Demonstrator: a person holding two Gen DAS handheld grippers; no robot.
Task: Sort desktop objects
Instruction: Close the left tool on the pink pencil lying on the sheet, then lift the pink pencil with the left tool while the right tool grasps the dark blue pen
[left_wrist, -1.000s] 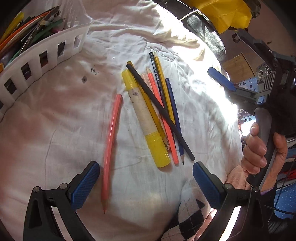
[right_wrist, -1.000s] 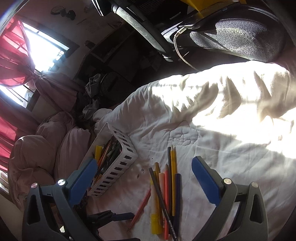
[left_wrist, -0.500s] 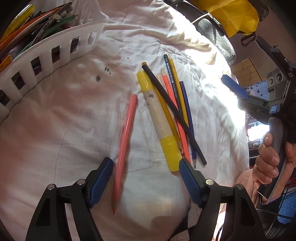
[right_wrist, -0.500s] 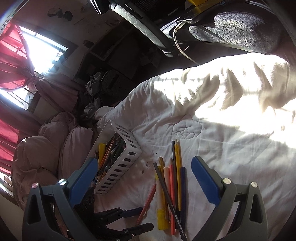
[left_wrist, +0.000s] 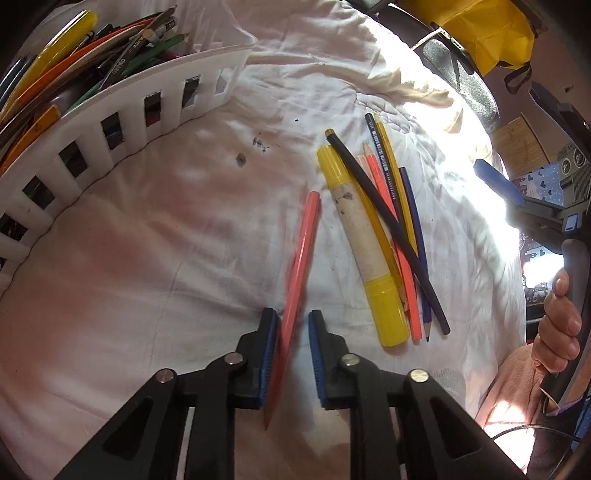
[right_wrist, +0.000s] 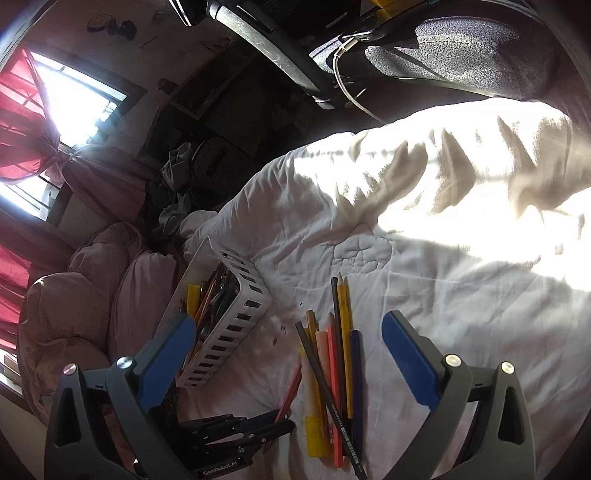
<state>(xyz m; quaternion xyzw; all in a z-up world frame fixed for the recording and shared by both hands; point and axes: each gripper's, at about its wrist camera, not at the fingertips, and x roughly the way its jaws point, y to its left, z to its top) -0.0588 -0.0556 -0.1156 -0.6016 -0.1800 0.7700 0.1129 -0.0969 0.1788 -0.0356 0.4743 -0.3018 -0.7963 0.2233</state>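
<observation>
A: Left gripper is down on the white quilt, and its jaws have just been closing on the coral pencil. The blue pads sit tight on either side of the shaft near its sharpened end.

B: Is it actually gripped?

A: Looks like it. The left pad is against the wood; the gap at the right pad is slim and I cannot tell whether it touches. The tip pokes out behind the pads, and the blunt end points away toward the middle of the quilt.

B: And the rest of the pile?

A: Just beside it lies the fat yellow marker, apart from the coral pencil. A long black pencil crosses over the marker's far end and over an orange pencil, a yellow pencil and a dark blue pencil.

B: The basket?

A: White slotted basket at the quilt's far left edge, already crammed with pens and pencils, well apart from the pile.

B: Right side?

A: Right gripper hangs above the quilt, jaws spread wide, nothing between them. From its camera the pile sits below and between the pads, basket to the left. In the left view a hand wraps that gripper's handle at the quilt's right edge.
</observation>
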